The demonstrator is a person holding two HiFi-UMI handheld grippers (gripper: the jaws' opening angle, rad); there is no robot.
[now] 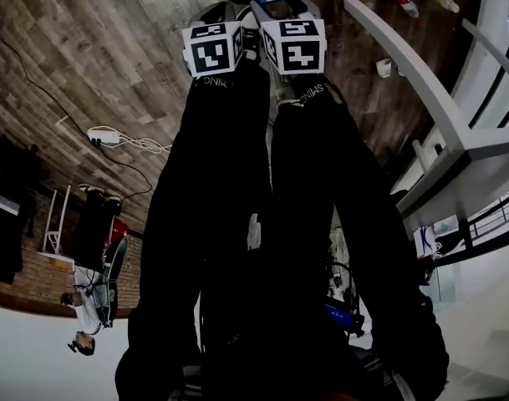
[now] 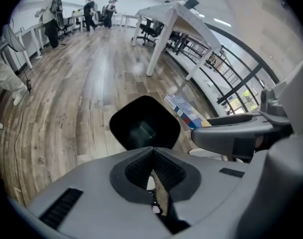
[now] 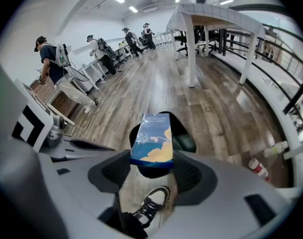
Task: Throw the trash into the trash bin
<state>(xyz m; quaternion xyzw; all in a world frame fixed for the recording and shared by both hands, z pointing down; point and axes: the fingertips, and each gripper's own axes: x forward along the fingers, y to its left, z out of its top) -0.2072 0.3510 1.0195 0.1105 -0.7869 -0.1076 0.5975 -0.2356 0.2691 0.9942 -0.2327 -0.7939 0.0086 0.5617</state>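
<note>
Over the trash bin (image 2: 163, 114), my right gripper (image 3: 151, 169) pinches a seemingly light, stiff carton (image 3: 152, 142) by its sides; my left gripper (image 2: 153, 171) is pressed together, empty.

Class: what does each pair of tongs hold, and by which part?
Right tongs clamp the blue box at its near end; left tongs are shut on nothing.

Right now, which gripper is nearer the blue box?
Right. The right gripper is clamped on the blue box. The left gripper is shut and empty, alongside the right one and not touching the box.
</note>
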